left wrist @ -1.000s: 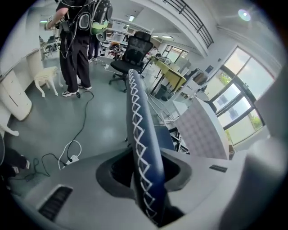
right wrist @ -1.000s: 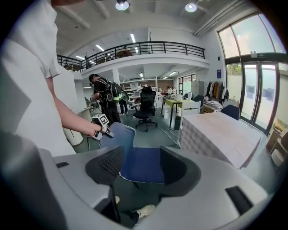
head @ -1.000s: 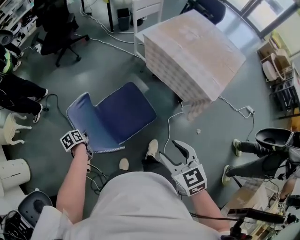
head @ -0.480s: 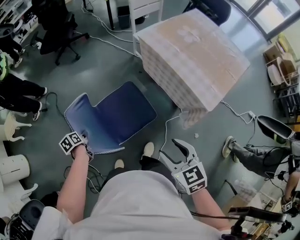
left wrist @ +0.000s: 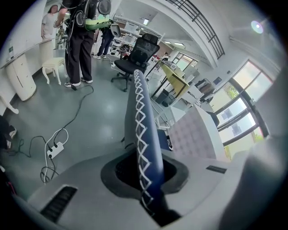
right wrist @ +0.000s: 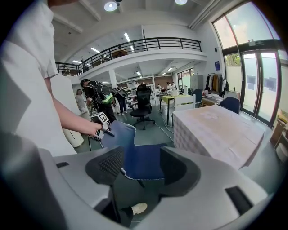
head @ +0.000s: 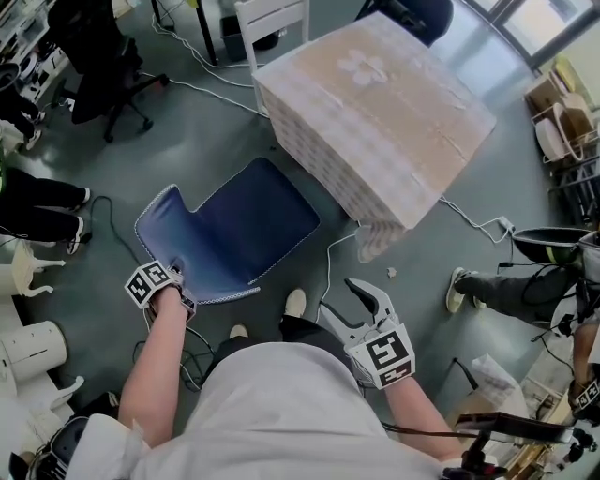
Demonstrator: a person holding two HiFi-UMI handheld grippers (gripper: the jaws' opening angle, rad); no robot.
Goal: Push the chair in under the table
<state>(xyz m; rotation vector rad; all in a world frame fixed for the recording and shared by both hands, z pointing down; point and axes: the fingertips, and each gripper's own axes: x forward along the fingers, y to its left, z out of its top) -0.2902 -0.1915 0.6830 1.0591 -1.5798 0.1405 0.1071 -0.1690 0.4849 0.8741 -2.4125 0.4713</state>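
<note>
A blue chair [head: 230, 234] with white stitched edging stands on the grey floor, its seat pointing at a table [head: 375, 112] under a checked cloth. My left gripper [head: 176, 291] is shut on the top edge of the chair back. In the left gripper view that stitched edge [left wrist: 143, 148] runs straight between the jaws of the left gripper [left wrist: 145, 175]. My right gripper [head: 361, 300] hangs open over the floor by my feet, right of the chair and touching nothing. Between the jaws of the right gripper [right wrist: 139, 168] the blue seat [right wrist: 141, 159] shows farther off.
Cables [head: 333, 258] lie on the floor between chair and table. A black office chair [head: 103, 66] and a white chair [head: 272, 19] stand at the back. People's legs show at left [head: 37, 202] and right [head: 506, 291]. A white stool [head: 28, 347] is near left.
The left gripper has moved along with the chair back, and the seat's front corner now lies a little closer to the table's cloth. The right gripper stays open.
</note>
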